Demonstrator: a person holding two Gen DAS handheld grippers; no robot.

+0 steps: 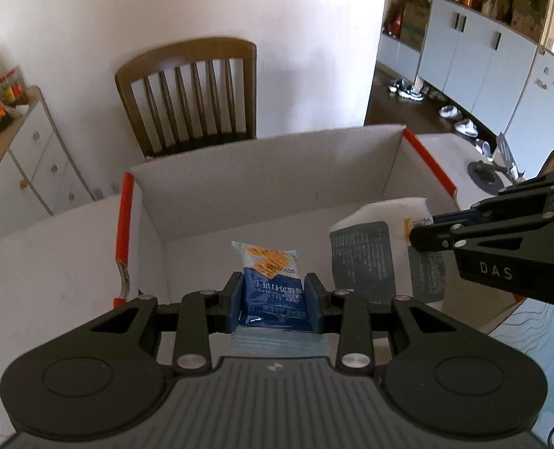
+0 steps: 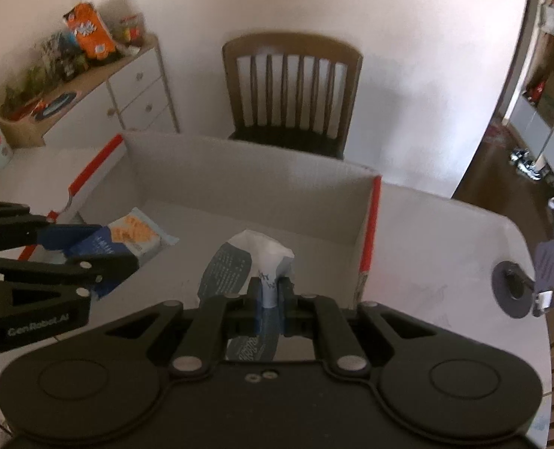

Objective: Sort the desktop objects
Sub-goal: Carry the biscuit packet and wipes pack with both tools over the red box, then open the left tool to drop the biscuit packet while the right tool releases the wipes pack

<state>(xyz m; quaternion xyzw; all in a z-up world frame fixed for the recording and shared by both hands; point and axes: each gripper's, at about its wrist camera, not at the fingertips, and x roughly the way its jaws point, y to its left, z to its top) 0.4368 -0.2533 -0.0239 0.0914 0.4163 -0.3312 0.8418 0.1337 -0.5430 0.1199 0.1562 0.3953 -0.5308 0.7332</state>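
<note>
White table, open cardboard box at its middle. Left gripper clamps blue snack packet, right gripper pinches white pouch, both above box floor. Lower further, release separately, clear of walls.

Box is set on surface, chair behind it; snack packet is held left of, apparently apart from, tissue pack over box.

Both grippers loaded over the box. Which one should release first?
Left, probably. The left gripper holds the blue snack packet squarely over bare floor of the cardboard box. The right gripper pinches the white packet near the box's right wall.
</note>
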